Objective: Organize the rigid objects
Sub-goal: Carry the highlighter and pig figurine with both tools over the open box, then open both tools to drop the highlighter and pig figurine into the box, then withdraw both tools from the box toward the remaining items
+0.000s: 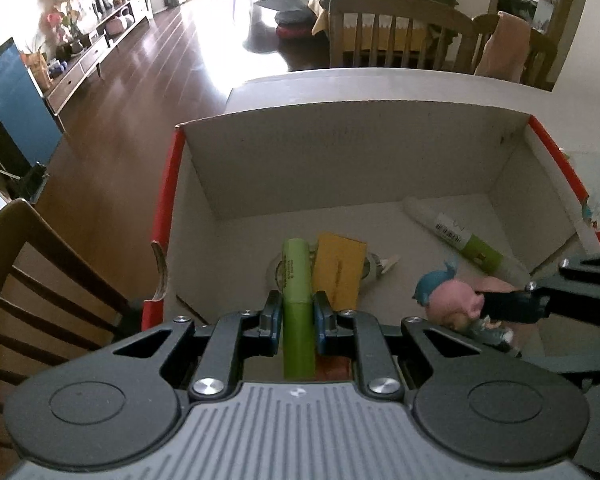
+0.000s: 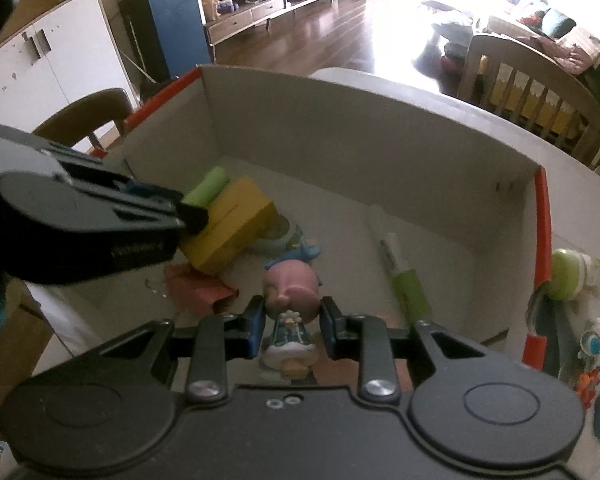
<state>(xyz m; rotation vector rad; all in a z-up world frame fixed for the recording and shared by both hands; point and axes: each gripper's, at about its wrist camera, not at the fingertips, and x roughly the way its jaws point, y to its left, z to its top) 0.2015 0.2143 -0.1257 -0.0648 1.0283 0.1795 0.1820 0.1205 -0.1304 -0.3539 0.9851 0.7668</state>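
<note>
An open cardboard box (image 1: 352, 152) with red edges stands on a white table; it also shows in the right wrist view (image 2: 340, 148). My left gripper (image 1: 297, 314) is shut on a green tube (image 1: 297, 292) and holds it over the box's near side; the tube also shows in the right wrist view (image 2: 206, 190). My right gripper (image 2: 293, 316) is shut on a pink-headed doll figurine (image 2: 290, 292), held inside the box; the figurine also shows in the left wrist view (image 1: 454, 300). A yellow box (image 1: 338, 272) lies in the cardboard box next to the tube.
A white and green tube (image 1: 460, 240) lies at the box's right side. A pink packet (image 2: 198, 288) and a round tin (image 2: 276, 236) lie on the box floor. A green-capped toy (image 2: 568, 276) sits outside right. Wooden chairs (image 1: 396, 32) surround the table.
</note>
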